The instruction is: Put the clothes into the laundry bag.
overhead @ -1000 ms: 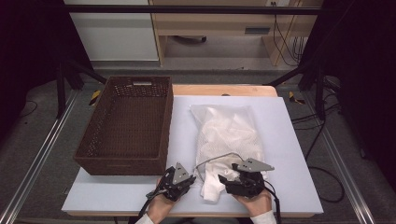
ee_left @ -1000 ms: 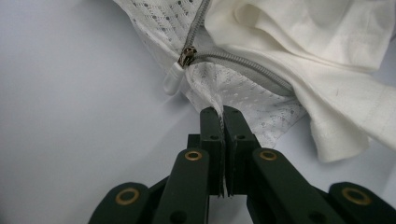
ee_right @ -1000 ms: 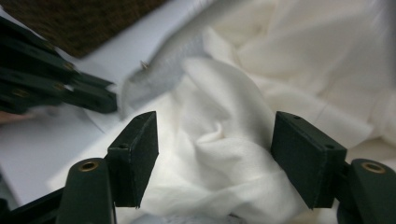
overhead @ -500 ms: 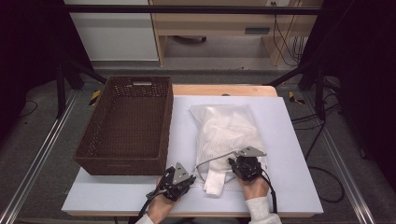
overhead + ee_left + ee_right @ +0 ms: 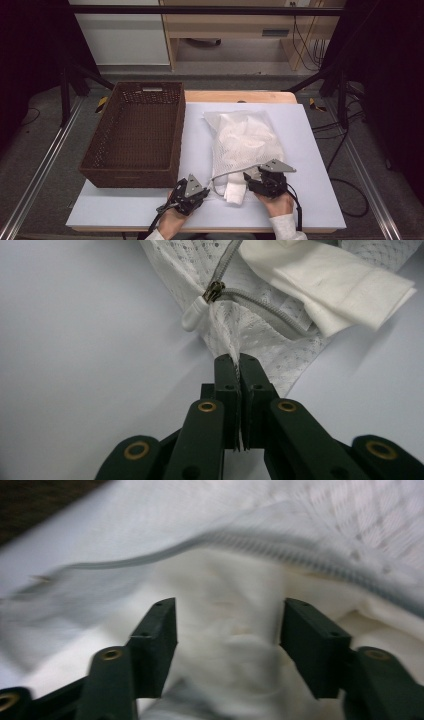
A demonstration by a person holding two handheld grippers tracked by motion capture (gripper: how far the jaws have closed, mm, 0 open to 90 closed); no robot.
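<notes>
Jaws clamped on the mesh laundry bag's corner below its zipper pull, the left gripper pins it to the white table. The right gripper, jaws wide, straddles white cloth inside the bag's mouth. A brown wicker basket stands alongside.

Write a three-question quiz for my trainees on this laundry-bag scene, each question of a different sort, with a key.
1. True or false: the left tool is shut on the mesh bag.
2. The right tool's jaws are: A) shut on the zip, B) open, at the white cloth in the bag's mouth, C) inside the basket.
3. Fill in: the basket lies on the person's ______ side of the bag.

Key: 1 true, its jaws pinch the bag's edge near the zip pull. 2 B. 3 left.
</notes>
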